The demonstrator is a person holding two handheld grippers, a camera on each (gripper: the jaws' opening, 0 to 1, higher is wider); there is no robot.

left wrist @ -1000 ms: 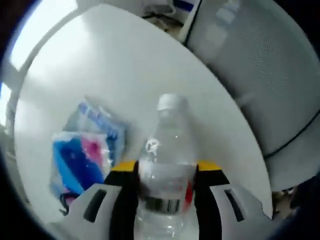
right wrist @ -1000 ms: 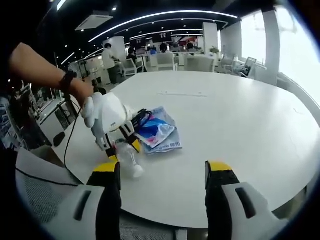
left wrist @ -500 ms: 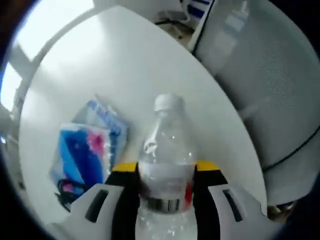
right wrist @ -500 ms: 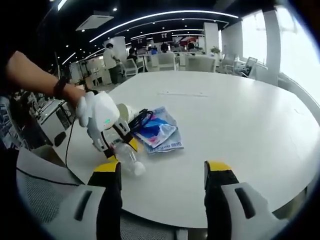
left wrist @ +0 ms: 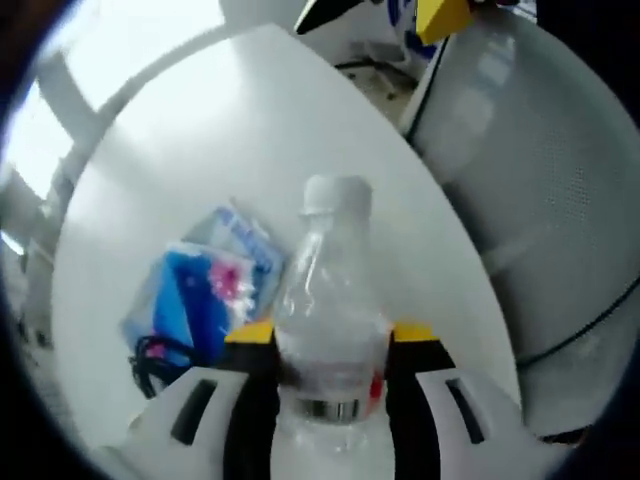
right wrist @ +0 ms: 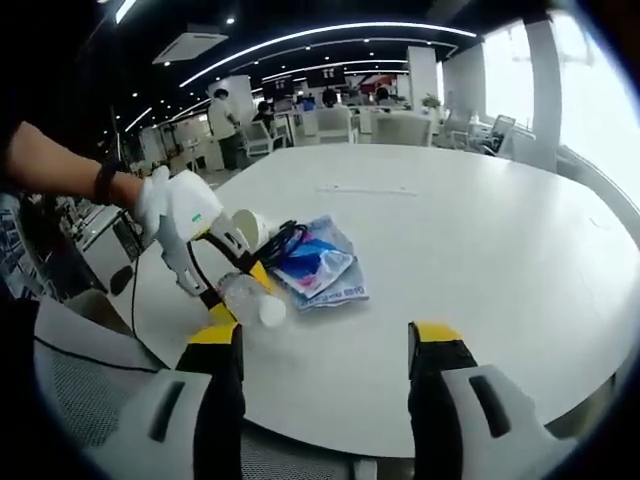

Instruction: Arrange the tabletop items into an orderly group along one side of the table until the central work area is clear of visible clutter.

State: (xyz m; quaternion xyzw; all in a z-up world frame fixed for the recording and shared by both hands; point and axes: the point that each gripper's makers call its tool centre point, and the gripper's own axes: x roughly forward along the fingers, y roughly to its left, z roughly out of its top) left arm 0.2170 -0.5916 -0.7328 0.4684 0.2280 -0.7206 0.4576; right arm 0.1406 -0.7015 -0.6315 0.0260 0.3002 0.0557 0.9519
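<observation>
Two jaws of the left hand-held gripper [left wrist: 322, 345] pinch a clear plastic bottle [left wrist: 328, 310] around its middle, its white cap [left wrist: 336, 192] pointing away from the camera; what is in it I cannot tell. Beyond lies a blue packet [left wrist: 205, 300] on the white counter [left wrist: 250, 130]. The right hand-held gripper [right wrist: 326, 345] is spread wide apart above the counter's near edge, gripping nothing.

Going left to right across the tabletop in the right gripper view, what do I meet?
White left gripper → clear plastic bottle with a white cap held in it → blue and pink plastic packets → bare white round table.
</observation>
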